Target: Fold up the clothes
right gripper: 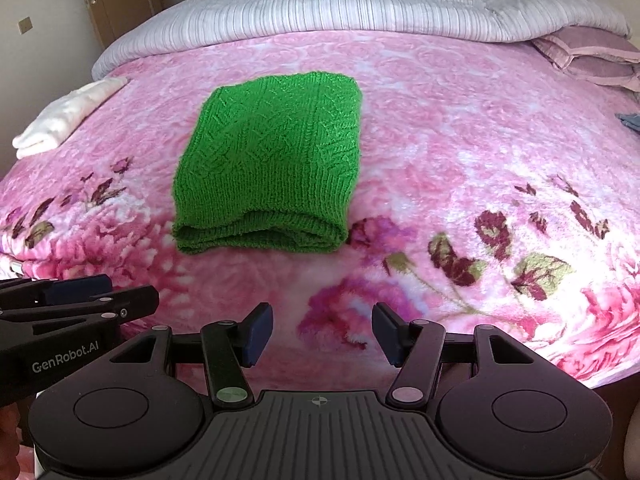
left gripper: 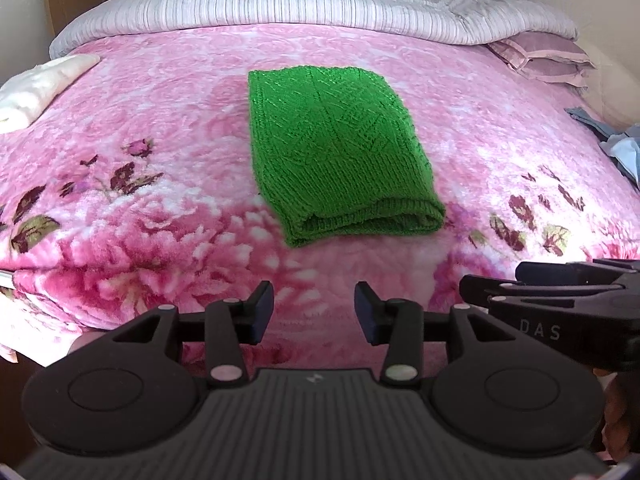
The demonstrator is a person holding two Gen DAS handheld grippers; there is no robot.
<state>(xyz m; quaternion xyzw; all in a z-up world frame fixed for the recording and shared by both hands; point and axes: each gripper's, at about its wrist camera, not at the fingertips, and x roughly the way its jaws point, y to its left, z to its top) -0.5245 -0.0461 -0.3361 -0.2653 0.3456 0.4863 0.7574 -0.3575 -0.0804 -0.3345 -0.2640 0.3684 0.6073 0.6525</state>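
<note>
Sweater [left gripper: 336, 148] folded; left tongs [left gripper: 314, 316], right tongs [right gripper: 322, 334] apart, empty.

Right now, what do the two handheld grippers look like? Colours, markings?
Both are matte black plastic. The left gripper and right gripper each have two round pivot housings, a ribbed centre plate, silver pins and dark blue pads. One side reads "DAS", the other "GenRobot.AI". No cables or sleeves visible.

Folded green knit sweater [right gripper: 268, 160] lies flat on pink floral blanket [right gripper: 460, 152], at 12 o'clock from the right gripper [right gripper: 322, 334], well apart. Right gripper jaws apart, nothing between. Left gripper [right gripper: 100, 296] at 9 o'clock; white folded cloth [right gripper: 64, 120] at 10 o'clock.
</note>
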